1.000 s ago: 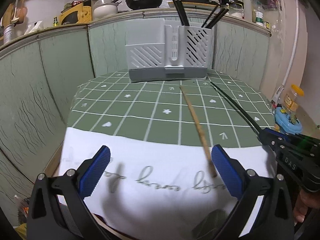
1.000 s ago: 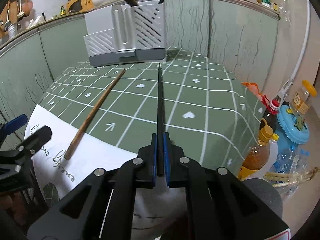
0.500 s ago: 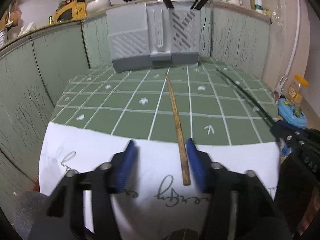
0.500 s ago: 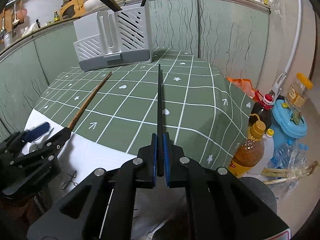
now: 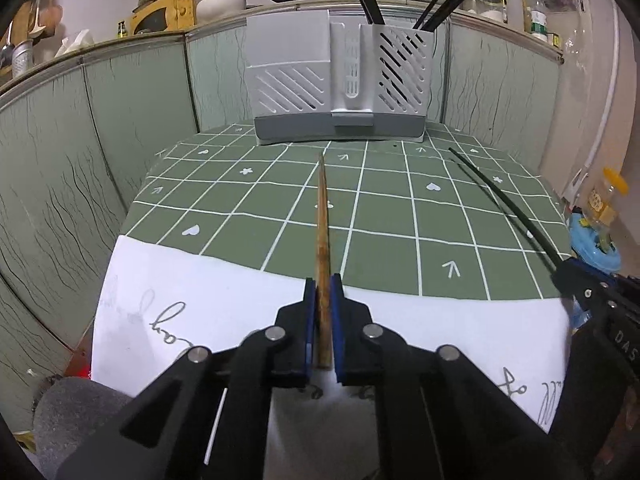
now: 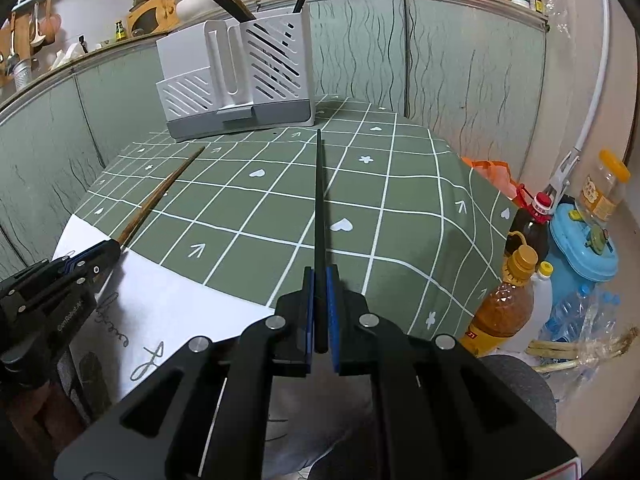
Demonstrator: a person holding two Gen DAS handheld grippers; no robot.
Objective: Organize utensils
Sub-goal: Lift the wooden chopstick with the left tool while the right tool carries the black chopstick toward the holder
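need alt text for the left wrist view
The left tool is shut on a brown wooden chopstick that points across a green checked tablecloth toward a grey utensil holder. At right, the right tool holds a black chopstick.

Rough, worn wooden chopstick [image 5: 322, 240], smooth matt black chopstick [image 6: 320, 220], slotted grey plastic holder [image 5: 340, 80], green checked cloth [image 5: 380, 216].

A green tablecloth [image 5: 384, 216] carries a white grid with small white hearts, arrows and flowers. Over its near edge lies a white cloth [image 5: 224, 304] with grey cursive lettering. The light grey plastic utensil holder [image 5: 340, 80] has diagonal slots and a darker grey base. One wooden chopstick [image 5: 322, 232] is brown, one slim chopstick [image 6: 320, 216] black; the gripper pads [image 5: 338, 312] are blue.
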